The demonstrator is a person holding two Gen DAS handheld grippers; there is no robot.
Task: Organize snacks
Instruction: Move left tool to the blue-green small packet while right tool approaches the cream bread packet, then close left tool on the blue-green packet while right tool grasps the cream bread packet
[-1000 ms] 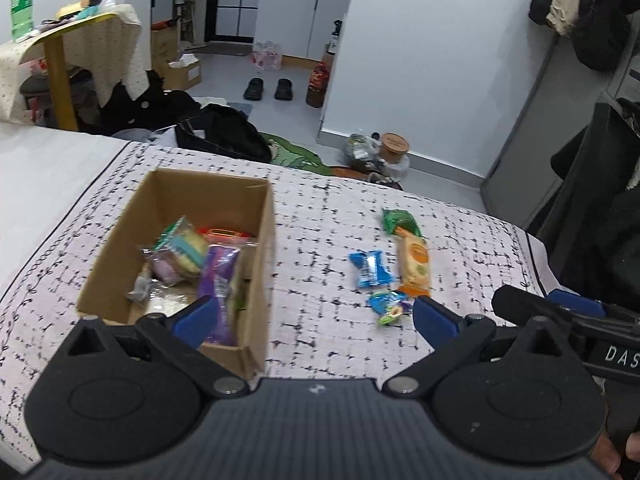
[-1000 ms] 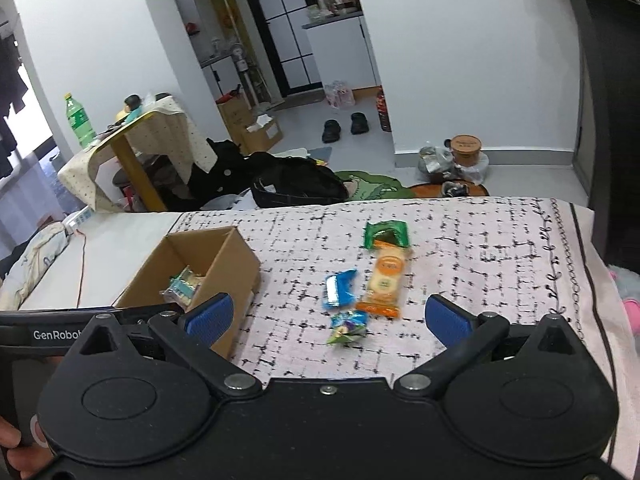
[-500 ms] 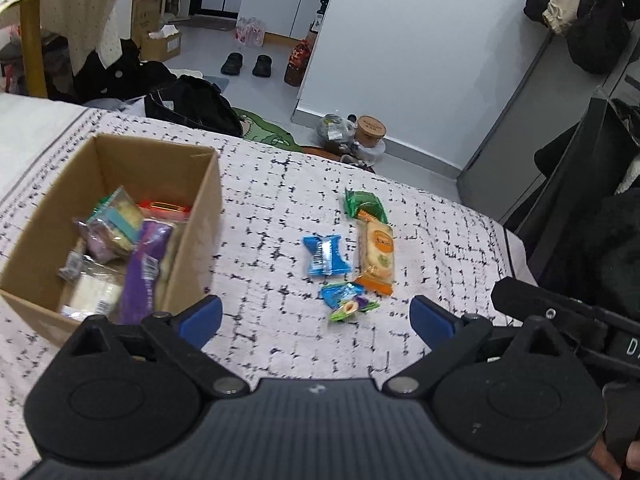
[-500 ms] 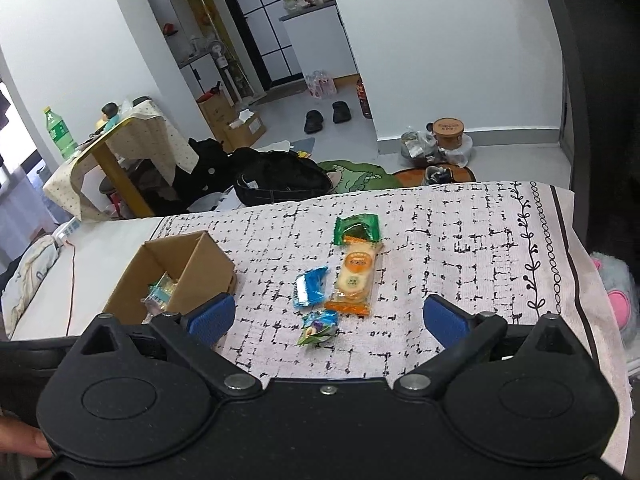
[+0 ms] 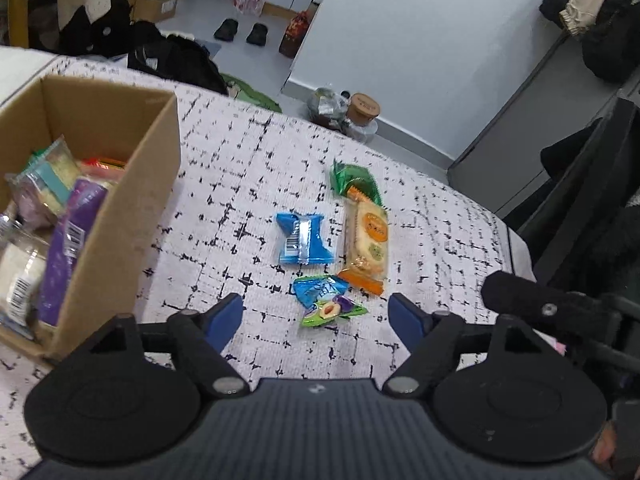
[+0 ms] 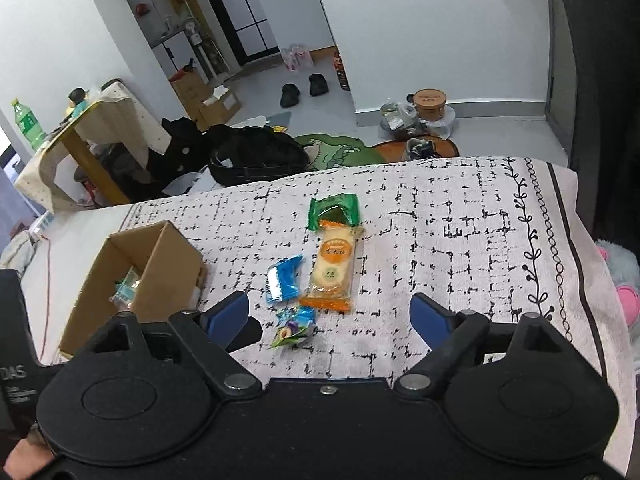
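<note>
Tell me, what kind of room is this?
Probably a small lived-in flat, likely a bedroom: the patterned cover looks like bedding, slippers sit on the floor by the doorway, and coats hang against the wall.

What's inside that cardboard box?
The cardboard box holds several wrapped snacks: a purple packet leaning on its wall, a clear pack with a teal band, a red-orange wrapper and a pale packet. Whatever lies beneath them is covered.

- Left wrist view: close above the bed (image 5: 240, 152), angled down, cardboard box (image 5: 132, 184) at its left edge.
- Right wrist view: higher, farther back, same facing.
- Shared: box (image 6: 168, 276), loose snack packets (image 6: 332, 268), far bed edge, floor beyond.
</note>
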